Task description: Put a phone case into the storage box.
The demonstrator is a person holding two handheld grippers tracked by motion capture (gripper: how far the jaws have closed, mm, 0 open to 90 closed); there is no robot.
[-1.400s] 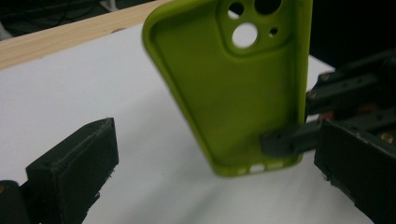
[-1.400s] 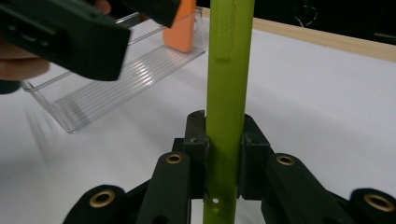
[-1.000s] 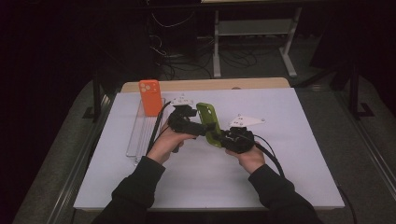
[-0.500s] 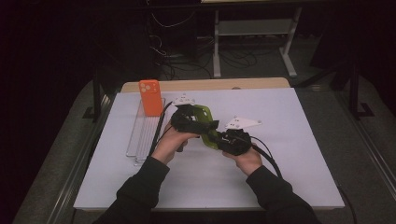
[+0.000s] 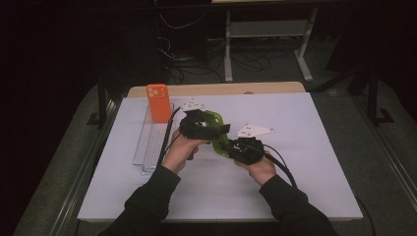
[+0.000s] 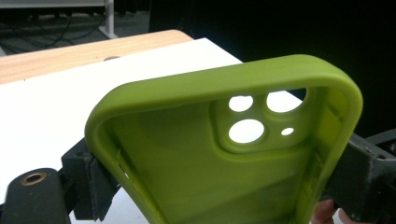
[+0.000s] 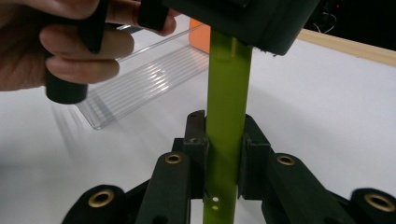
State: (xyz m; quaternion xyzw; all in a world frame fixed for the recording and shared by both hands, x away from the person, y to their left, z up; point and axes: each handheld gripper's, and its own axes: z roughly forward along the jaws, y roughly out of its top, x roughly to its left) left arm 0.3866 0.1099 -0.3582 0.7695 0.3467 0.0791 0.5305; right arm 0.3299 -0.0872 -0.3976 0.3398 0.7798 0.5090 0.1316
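Observation:
A green phone case [image 5: 214, 119] is held above the white table between both grippers. My right gripper [image 5: 225, 147] is shut on its lower part, with the pads [image 7: 196, 140] pinching front and back of the thin case [image 7: 227, 93]. My left gripper [image 5: 212, 130] spans the case's upper end across its width. Its jaws have just been closing with the case between them. In the left gripper view both pads [image 6: 95, 179] press on the long edges of the case [image 6: 196, 154], whose hollow inside and camera holes face the camera.
An orange phone case [image 5: 157, 102] stands upright at the far end of a clear plastic rack [image 5: 152, 142] left of the hands. The white table top [image 5: 314, 147] extends to the right. A wooden strip [image 5: 216, 89] runs along the far edge.
The left gripper has shifted right onto the upper end of the green case and its jaws have drawn in against the case's sides. The right gripper has kept its hold and place.

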